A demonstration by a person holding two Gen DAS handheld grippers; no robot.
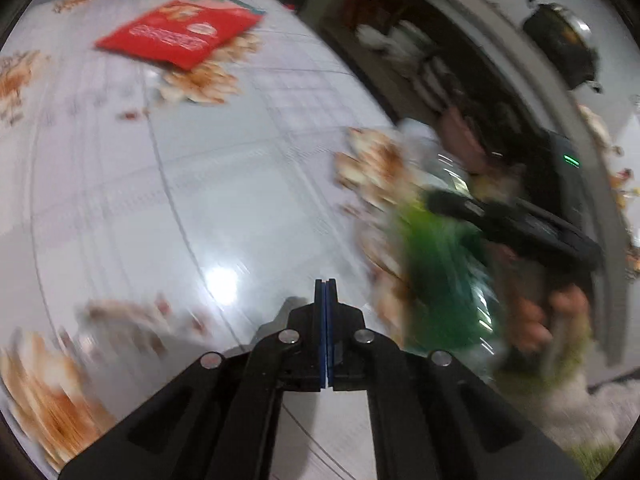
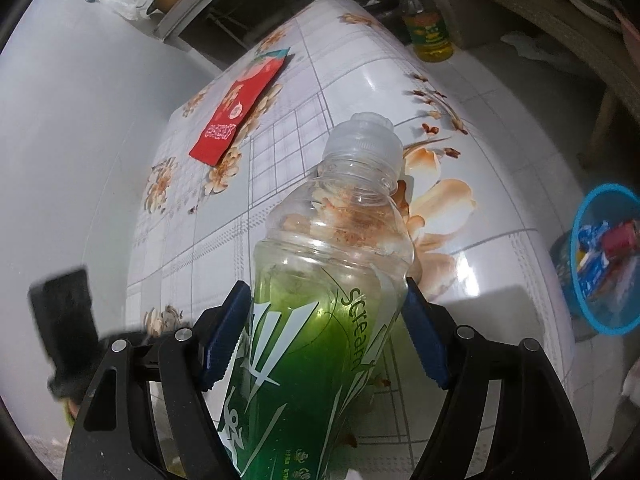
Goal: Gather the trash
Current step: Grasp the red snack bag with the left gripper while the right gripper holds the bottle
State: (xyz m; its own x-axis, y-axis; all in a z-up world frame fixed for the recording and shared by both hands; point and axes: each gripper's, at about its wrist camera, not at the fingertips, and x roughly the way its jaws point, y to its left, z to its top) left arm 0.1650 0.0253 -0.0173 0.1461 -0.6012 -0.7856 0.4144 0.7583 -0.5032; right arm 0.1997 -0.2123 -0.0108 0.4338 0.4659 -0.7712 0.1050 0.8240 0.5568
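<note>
One table (image 2: 360, 80) | glossy floral cloth | blue bin (image 2: 588, 312) beside it

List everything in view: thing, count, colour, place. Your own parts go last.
Bottle: one, clear plastic with green label, capped, gripped between the right tongs' pads above the table.
Packet: one, red, flat on the table's far part.
Table: one, pale grid cloth with orange flowers.
Bin: one, blue, on the floor to the right of the table, wrappers inside.
Oil bottle: one, yellow-green, red cap, on the floor beyond the table.
Pot: one, dark, blurred, upper right of the left view.
Left tongs: shut, nothing between them, over the table.
Right tongs: closed on the bottle.
</note>
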